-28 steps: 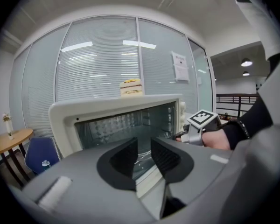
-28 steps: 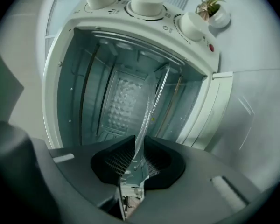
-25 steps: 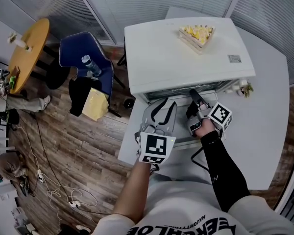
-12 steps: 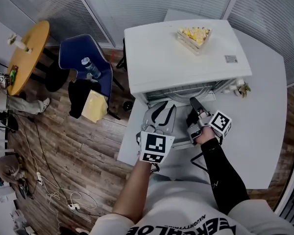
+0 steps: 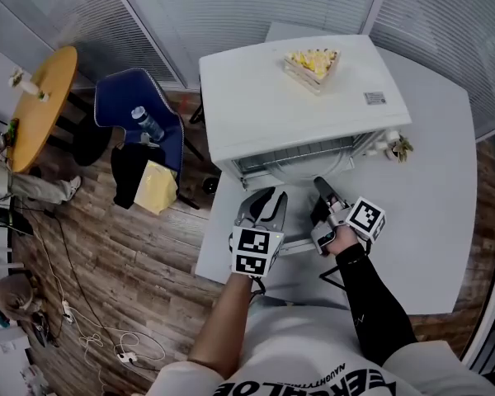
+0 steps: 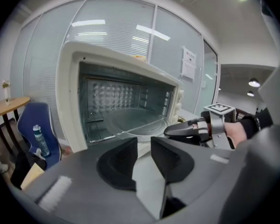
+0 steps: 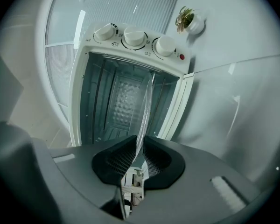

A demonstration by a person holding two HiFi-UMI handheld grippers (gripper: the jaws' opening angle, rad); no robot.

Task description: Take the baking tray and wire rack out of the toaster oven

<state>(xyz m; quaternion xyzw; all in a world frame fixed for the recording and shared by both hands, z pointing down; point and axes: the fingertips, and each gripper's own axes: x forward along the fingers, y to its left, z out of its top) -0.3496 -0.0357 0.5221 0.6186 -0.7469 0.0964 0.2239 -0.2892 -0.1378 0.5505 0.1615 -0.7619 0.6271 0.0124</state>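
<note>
Oven: white toaster oven [image 5: 297, 97] with three knobs stands open on the white desk [image 5: 429, 188].
Tray: thin shiny metal baking tray [image 7: 147, 101] lies partly out of the oven mouth.
Right tool [image 7: 141, 146]: jaws nearly together, pinching the tray's front edge.
Left tool [image 6: 143, 146]: jaws apart, nothing between them; it hovers just beside the right tool, in front of the oven mouth.
</note>
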